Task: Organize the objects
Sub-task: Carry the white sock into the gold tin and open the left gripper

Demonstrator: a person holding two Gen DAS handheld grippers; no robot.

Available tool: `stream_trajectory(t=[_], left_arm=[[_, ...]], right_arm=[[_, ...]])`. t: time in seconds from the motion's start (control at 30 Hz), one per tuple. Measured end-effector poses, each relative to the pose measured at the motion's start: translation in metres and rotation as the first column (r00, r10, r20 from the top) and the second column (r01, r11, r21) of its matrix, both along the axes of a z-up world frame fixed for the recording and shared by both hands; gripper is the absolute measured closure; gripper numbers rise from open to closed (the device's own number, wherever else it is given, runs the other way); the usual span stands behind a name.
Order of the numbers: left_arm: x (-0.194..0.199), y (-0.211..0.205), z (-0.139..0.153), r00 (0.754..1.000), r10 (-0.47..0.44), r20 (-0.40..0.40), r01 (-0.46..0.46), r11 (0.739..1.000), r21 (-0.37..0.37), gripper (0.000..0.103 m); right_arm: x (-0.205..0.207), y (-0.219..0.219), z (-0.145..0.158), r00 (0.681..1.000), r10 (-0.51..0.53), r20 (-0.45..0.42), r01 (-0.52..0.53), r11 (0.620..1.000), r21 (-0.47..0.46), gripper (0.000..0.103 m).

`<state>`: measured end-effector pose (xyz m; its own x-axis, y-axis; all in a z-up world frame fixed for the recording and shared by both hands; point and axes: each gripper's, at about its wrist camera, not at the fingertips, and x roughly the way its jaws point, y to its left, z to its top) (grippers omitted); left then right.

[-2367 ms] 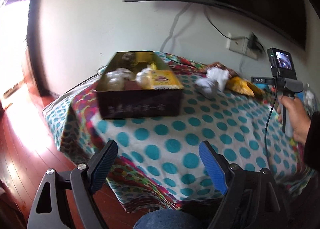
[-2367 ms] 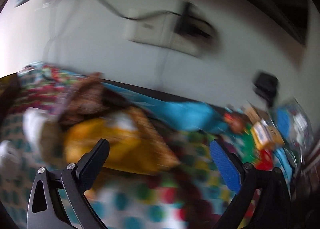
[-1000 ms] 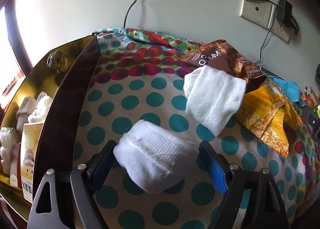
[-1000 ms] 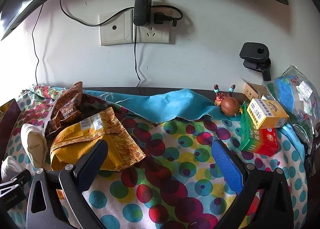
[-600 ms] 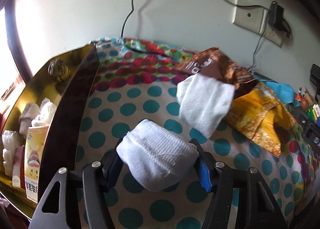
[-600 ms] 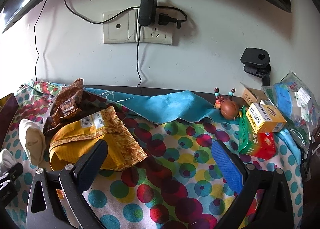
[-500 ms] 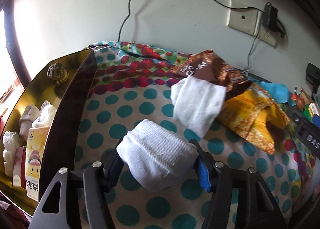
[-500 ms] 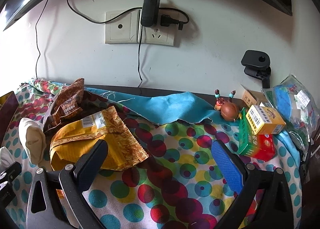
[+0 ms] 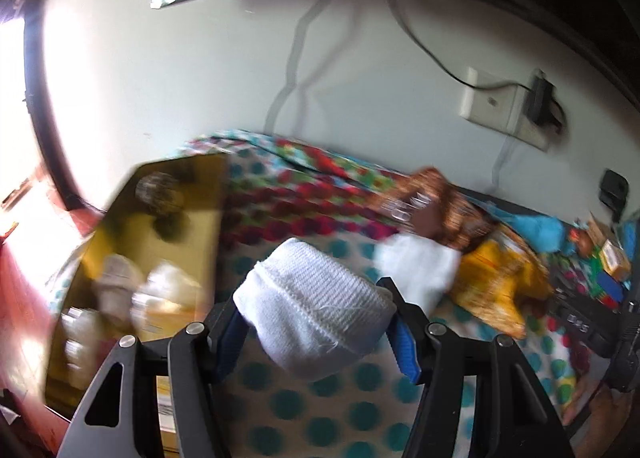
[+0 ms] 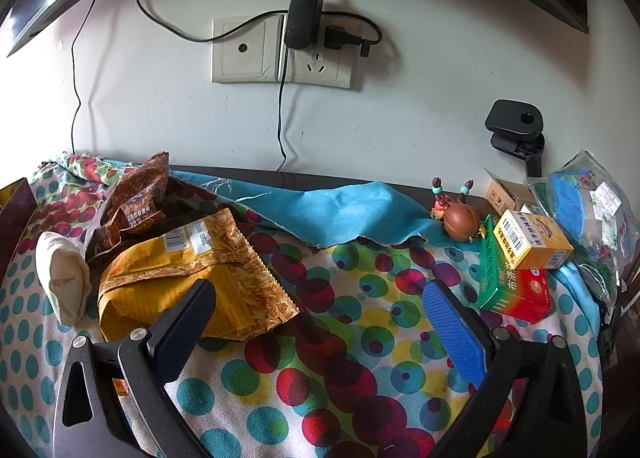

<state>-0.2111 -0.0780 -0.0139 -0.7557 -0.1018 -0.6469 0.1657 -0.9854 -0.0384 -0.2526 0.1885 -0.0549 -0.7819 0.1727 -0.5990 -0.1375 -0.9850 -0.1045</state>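
Observation:
My left gripper is shut on a rolled white sock, which hangs above the dotted tablecloth. To its left stands an open gold tin box holding several pale bundles. A second white sock lies on the cloth beyond, seen also as the second white sock at the left of the right wrist view. My right gripper stands open above the cloth with nothing between its fingers, next to a yellow snack bag and a brown snack bag.
Small boxes, a brown figurine and a plastic packet crowd the right end. A blue cloth lies along the back. Wall sockets with cables and a black clip mount stand behind.
My left gripper closed on the rolled white sock and lifted it off the cloth, and its view now swings toward the tin box. The right gripper has stayed in place, open.

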Motion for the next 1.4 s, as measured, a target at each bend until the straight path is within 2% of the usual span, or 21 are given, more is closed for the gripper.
stream_trajectory(t=[0.13, 0.3, 0.5, 0.63, 0.7, 0.83, 0.93, 1.0, 1.17, 1.27, 1.4], left_arm=[[0.014, -0.047, 0.003, 0.998, 0.057, -0.008, -0.057, 0.997, -0.042, 0.041], [0.038, -0.1, -0.007, 0.995, 0.099, 0.001, -0.099, 0.992, -0.08, 0.041], [0.048, -0.125, -0.02, 0.994, 0.102, 0.031, -0.099, 0.991, -0.092, 0.041], [0.025, -0.123, -0.016, 0.996, 0.08, 0.046, -0.073, 0.987, -0.14, 0.041], [0.009, -0.124, -0.016, 0.994, 0.081, 0.078, -0.069, 0.987, -0.148, 0.041], [-0.024, -0.13, -0.019, 0.981, 0.089, 0.175, -0.074, 0.993, -0.093, 0.039], [-0.041, -0.134, -0.021, 0.964, 0.127, 0.235, -0.107, 0.99, -0.096, 0.03], [-0.041, -0.137, -0.013, 0.967, 0.152, 0.202, -0.134, 0.986, -0.103, 0.023], [-0.02, -0.141, 0.01, 0.978, 0.183, 0.105, -0.178, 0.983, -0.05, 0.021], [0.0, -0.13, 0.022, 0.988, 0.146, 0.044, -0.145, 0.989, -0.02, 0.021], [0.038, -0.098, 0.024, 0.997, 0.075, 0.037, -0.074, 0.997, -0.017, 0.021]], right_arm=[[0.001, -0.001, 0.0, 1.0, -0.004, -0.008, 0.004, 1.0, 0.006, 0.0], [0.003, 0.0, 0.0, 1.0, -0.002, -0.007, 0.002, 1.0, 0.009, 0.0], [0.002, -0.003, -0.001, 1.0, 0.004, -0.006, -0.004, 1.0, 0.027, 0.0], [0.002, -0.003, -0.001, 1.0, 0.008, -0.003, -0.008, 1.0, 0.026, 0.0], [0.003, -0.002, 0.0, 1.0, 0.009, -0.006, -0.009, 1.0, 0.023, 0.0], [0.003, -0.002, 0.0, 1.0, 0.012, -0.003, -0.012, 1.0, 0.024, 0.0], [0.003, -0.002, -0.001, 1.0, 0.013, -0.004, -0.013, 1.0, 0.025, 0.0], [0.003, -0.002, -0.001, 1.0, 0.013, -0.004, -0.013, 1.0, 0.024, 0.0], [0.003, -0.002, -0.001, 1.0, 0.013, -0.004, -0.012, 1.0, 0.025, 0.0], [0.003, -0.001, 0.0, 1.0, 0.014, -0.004, -0.014, 1.0, 0.025, 0.0], [0.003, -0.001, -0.001, 1.0, 0.011, 0.002, -0.011, 1.0, 0.029, 0.0]])
